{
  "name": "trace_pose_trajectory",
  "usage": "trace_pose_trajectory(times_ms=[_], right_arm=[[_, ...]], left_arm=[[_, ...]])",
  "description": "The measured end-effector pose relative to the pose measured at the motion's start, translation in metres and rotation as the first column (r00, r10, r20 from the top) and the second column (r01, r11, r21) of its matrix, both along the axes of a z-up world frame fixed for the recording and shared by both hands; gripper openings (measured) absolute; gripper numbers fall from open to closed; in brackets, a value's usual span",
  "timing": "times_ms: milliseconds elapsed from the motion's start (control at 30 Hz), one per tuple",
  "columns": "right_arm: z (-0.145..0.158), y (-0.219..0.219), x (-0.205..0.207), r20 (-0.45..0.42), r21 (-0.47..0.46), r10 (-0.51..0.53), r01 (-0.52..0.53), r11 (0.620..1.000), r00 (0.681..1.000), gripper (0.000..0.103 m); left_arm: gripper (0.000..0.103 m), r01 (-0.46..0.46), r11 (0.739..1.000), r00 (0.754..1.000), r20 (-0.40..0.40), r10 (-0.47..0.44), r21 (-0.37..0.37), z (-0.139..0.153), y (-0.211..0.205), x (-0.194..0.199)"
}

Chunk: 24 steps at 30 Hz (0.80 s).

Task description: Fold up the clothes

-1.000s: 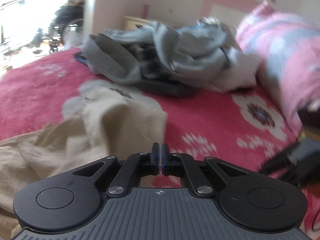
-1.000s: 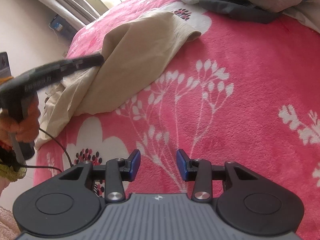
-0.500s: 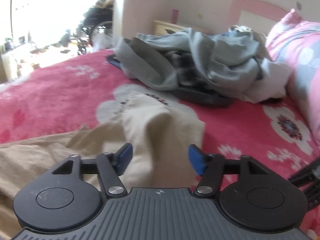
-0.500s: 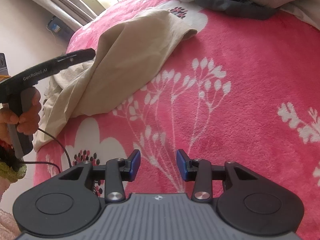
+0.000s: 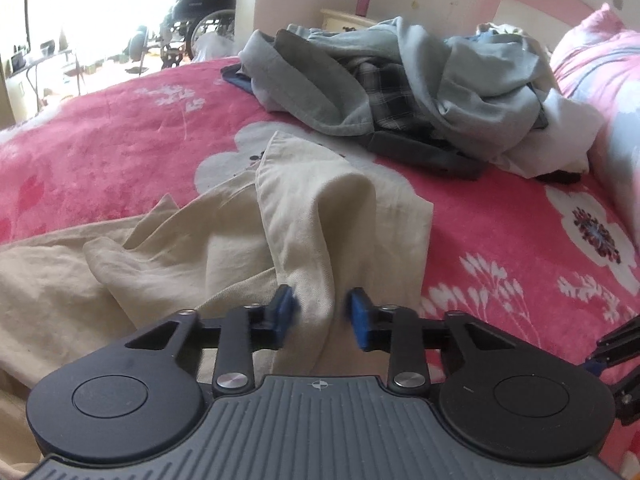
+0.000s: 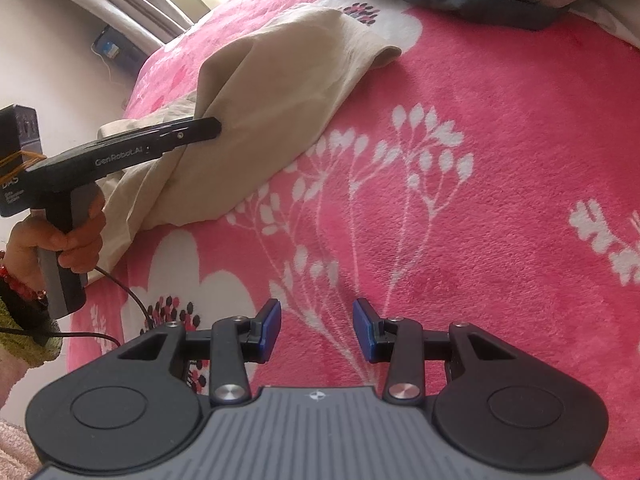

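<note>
My left claw (image 5: 322,316) stood open astride a raised ridge of the beige garment (image 5: 224,240) rumpled on the bed (image 5: 500,240); pinching that fold seemed next. My right claw (image 6: 316,330) hung open, empty.

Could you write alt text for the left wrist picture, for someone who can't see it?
The left tool, its blue fingers open, straddles a raised fold of a beige garment on a pink floral bedspread. Behind lies a heap of grey and plaid clothes, with a pink pillow at right.
</note>
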State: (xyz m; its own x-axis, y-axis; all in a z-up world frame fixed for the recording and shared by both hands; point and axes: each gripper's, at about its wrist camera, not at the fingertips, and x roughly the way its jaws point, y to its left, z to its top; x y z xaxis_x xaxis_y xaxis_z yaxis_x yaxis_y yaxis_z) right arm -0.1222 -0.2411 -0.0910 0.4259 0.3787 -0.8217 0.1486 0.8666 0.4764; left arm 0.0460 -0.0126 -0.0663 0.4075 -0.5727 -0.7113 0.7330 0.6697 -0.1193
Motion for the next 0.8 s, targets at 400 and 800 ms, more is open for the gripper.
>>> trace_pose_trajectory(times_ms=[400,800], right_arm=[[-0.004,0.003,0.004,-0.004,0.004,0.001,-0.001,1.000,1.000,0.043],[0.018,-0.012,0.040,0.109,-0.072,-0.013,0.021,0.997,0.994,0.042]], left_arm=[[0.018,0.069,0.998,0.996,0.058,-0.070,0.012,-0.003,0.001,-0.018],[0.029,0.116,0.990,0.976,0.176,-0.129,0.083,-0.012,-0.006,-0.042]])
